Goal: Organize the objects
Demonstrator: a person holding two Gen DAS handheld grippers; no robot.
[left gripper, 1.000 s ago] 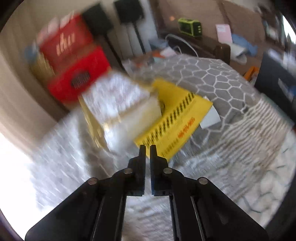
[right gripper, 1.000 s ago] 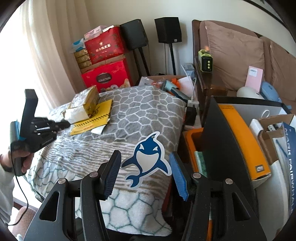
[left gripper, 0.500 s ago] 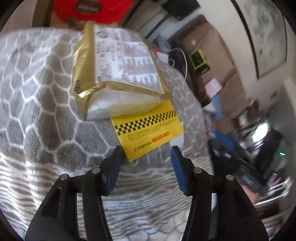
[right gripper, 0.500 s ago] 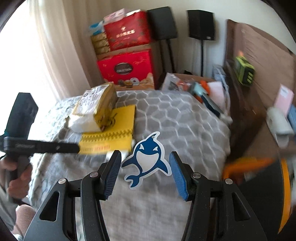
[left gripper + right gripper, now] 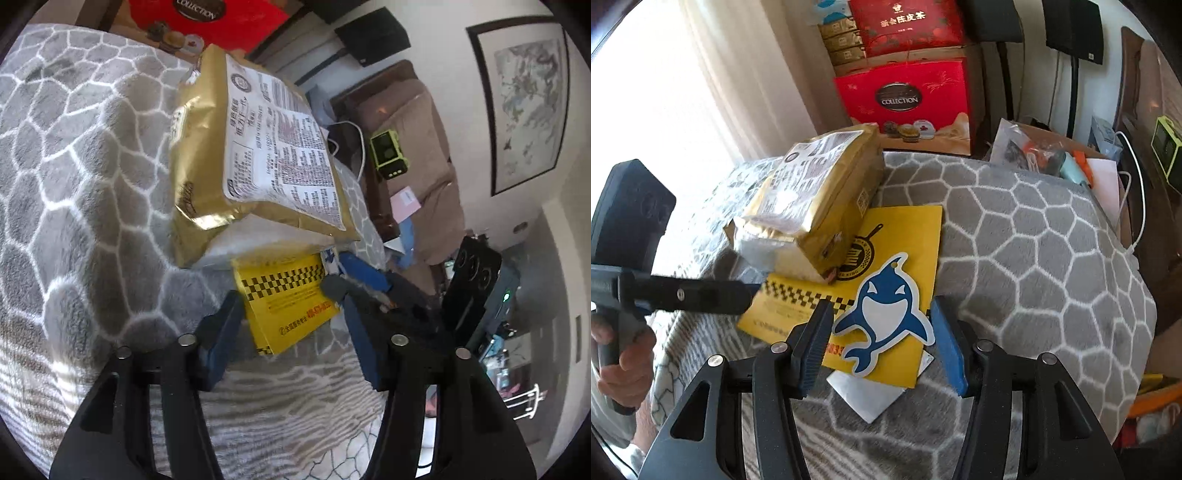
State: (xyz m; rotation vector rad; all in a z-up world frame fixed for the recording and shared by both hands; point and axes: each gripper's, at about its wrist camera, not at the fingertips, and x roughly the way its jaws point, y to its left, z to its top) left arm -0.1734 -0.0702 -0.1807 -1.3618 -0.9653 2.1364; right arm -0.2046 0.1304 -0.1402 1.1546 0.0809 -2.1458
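Shark card (image 5: 886,314) sits between the right gripper (image 5: 882,332) pads, held there w/ jaws about half apart, hanging over the yellow folder (image 5: 905,236). Folder lies flat on the grey blanket (image 5: 1034,240); gold pack (image 5: 812,192) rests on its far left corner, a white sheet (image 5: 868,398) pokes out under its near edge. Left gripper (image 5: 291,321) jaws are opening, nothing between the pads; folder's (image 5: 291,302) near corner shows beyond them. Red boxes (image 5: 908,92) stacked behind, by the curtain (image 5: 738,74).
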